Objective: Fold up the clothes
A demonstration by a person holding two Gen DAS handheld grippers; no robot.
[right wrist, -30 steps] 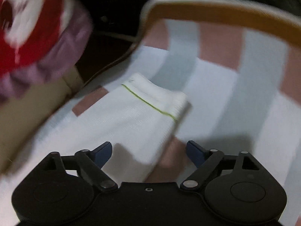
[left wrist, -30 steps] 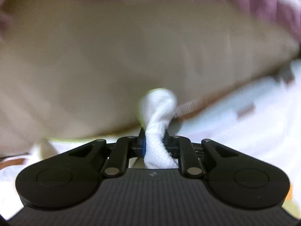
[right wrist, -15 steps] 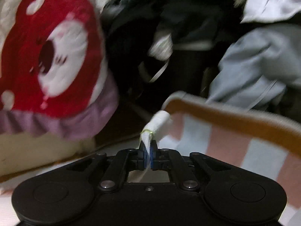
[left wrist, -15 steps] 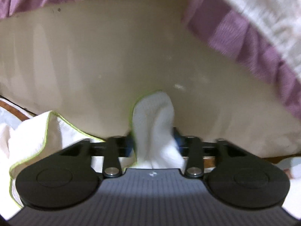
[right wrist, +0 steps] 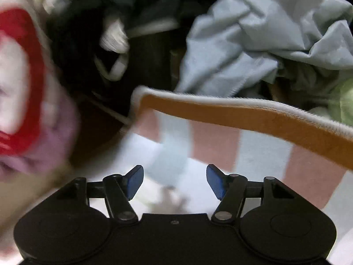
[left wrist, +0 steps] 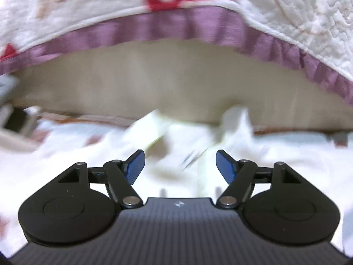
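both claws, left claw [left wrist: 180,165] and right claw [right wrist: 175,181], opening, empty, over one white cloth [left wrist: 189,137].

I see my right gripper [right wrist: 175,181] with jaws opening and nothing between them, above a checked blanket [right wrist: 264,152] with an orange border [right wrist: 253,116], a grey garment [right wrist: 253,42] behind, a red-and-white quilt [right wrist: 19,101] at left.

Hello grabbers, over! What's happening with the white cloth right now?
Left gripper opening, fingers empty. Right gripper opening, empty too. White cloth loose and rumpled ahead of left fingers, blurred. Nothing blocking; clothes pile beyond the checked blanket.
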